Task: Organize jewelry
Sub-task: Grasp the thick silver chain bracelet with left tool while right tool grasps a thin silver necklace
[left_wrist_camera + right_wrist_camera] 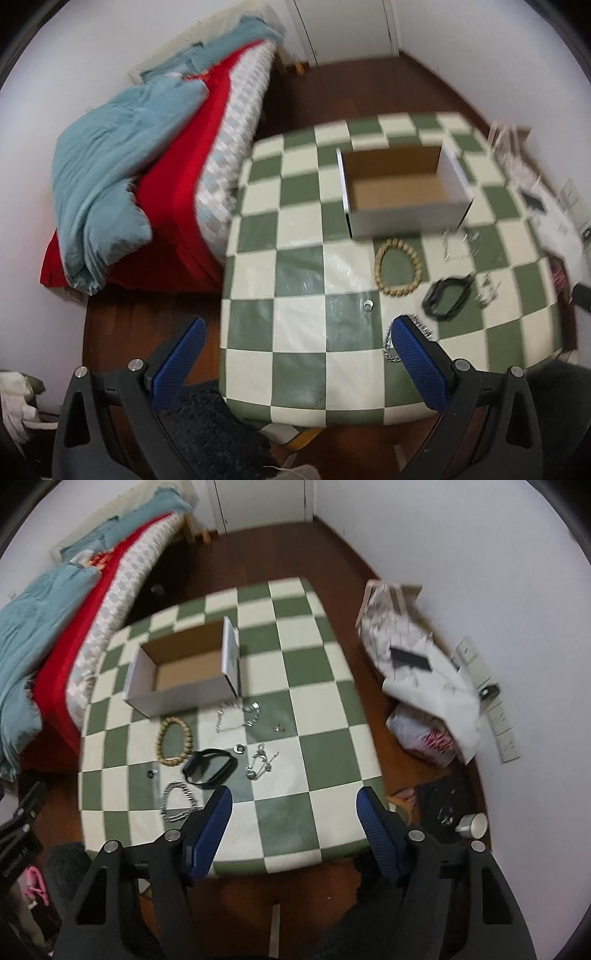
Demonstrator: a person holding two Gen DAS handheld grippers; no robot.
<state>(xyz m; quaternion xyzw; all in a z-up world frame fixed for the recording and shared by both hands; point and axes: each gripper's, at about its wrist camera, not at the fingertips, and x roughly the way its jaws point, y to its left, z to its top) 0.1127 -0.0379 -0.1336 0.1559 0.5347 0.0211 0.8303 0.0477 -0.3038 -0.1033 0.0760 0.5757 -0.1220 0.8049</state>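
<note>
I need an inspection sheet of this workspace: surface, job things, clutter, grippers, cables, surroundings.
Surface: checked table, green and cream.
Job things: open box, empty; beside it a bead bracelet, black band, silver chain, more chains, small pieces, all loose on the table.
Clutter: nothing seen on the table.
Grippers: left gripper and right gripper open, holding nothing.
Cables: nothing seen.
Surroundings: bed, bags on the floor.
</note>
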